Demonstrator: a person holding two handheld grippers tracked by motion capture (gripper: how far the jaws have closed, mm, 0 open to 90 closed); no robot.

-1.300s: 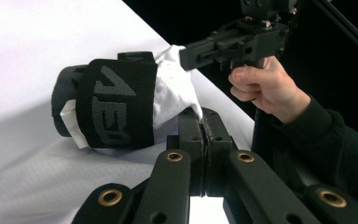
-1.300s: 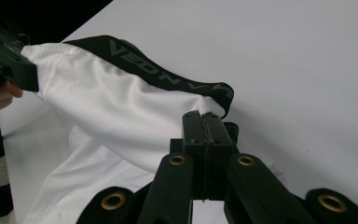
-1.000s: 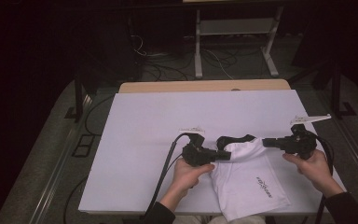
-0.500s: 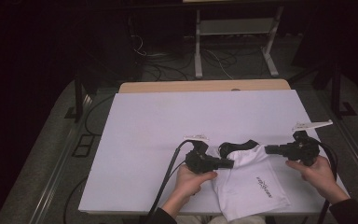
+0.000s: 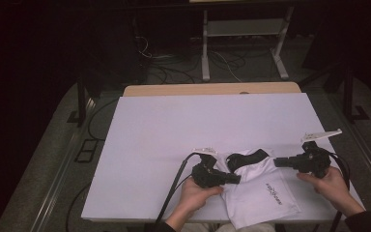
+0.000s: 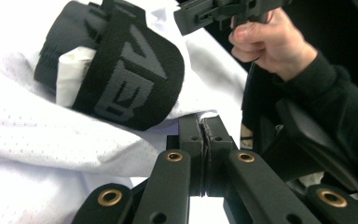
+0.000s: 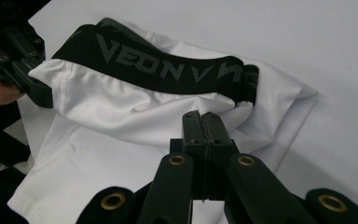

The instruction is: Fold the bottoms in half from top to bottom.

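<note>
The white garment (image 5: 258,191) with its black waistband (image 5: 245,159) lies at the near edge of the white surface (image 5: 174,130), between the person's two hands, its lower hem reaching the surface's front edge; a small dark logo shows on its right half. Compared with a second ago, the left gripper (image 5: 235,179) has come lower and nearer the person, and now sits down at the garment's left edge just below the waistband; the right gripper (image 5: 276,162) has barely shifted and points in at the waistband's right end. The cloth itself looks little altered, though the waistband has slid slightly toward the near edge with the hands.

In the left gripper view the jaws stand pressed together with white mesh bunched against their tips, so the left gripper looks clamped on the garment's left side; the folded waistband (image 6: 121,79) rises just beyond it. In the right gripper view the jaws are likewise closed, their tips buried in the fabric under the lettered waistband (image 7: 168,67); the pinch seems to be on the cloth's edge there.

Judged from this, both sides are gripped and the garment is being drawn down and flattened; the work appears to be at the stage of laying it out for folding, with no fold yet made.
</note>
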